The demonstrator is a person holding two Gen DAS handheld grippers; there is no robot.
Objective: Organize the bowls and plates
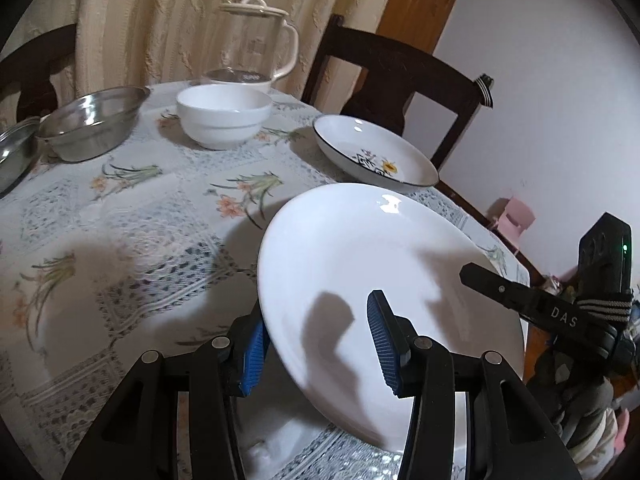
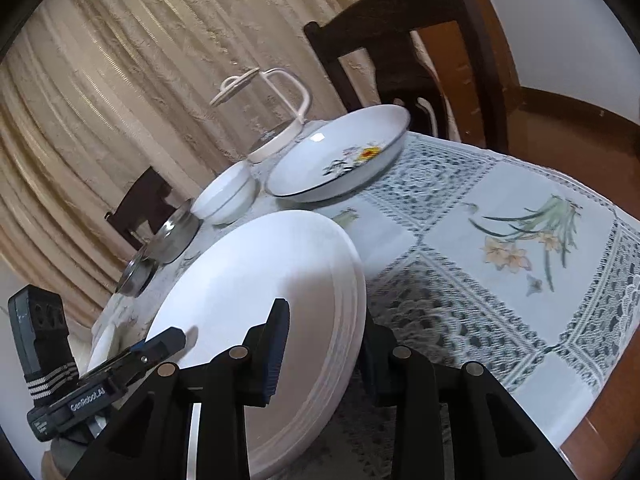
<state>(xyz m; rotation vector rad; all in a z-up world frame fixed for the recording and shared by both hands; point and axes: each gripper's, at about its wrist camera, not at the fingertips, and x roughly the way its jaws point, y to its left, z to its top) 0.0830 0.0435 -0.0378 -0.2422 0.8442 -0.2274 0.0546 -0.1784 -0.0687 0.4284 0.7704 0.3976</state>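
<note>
Steel lid cut by left edge, plate btm hidden.

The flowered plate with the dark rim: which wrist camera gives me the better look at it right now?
The left wrist view. There the flowered plate sits unobstructed beyond the white plate, with its rim and flower print sharp. The right wrist view also shows the whole plate, next to the glass pitcher, but tilted and slightly blurred.

Beige curtain, dark chair, white wall
</note>
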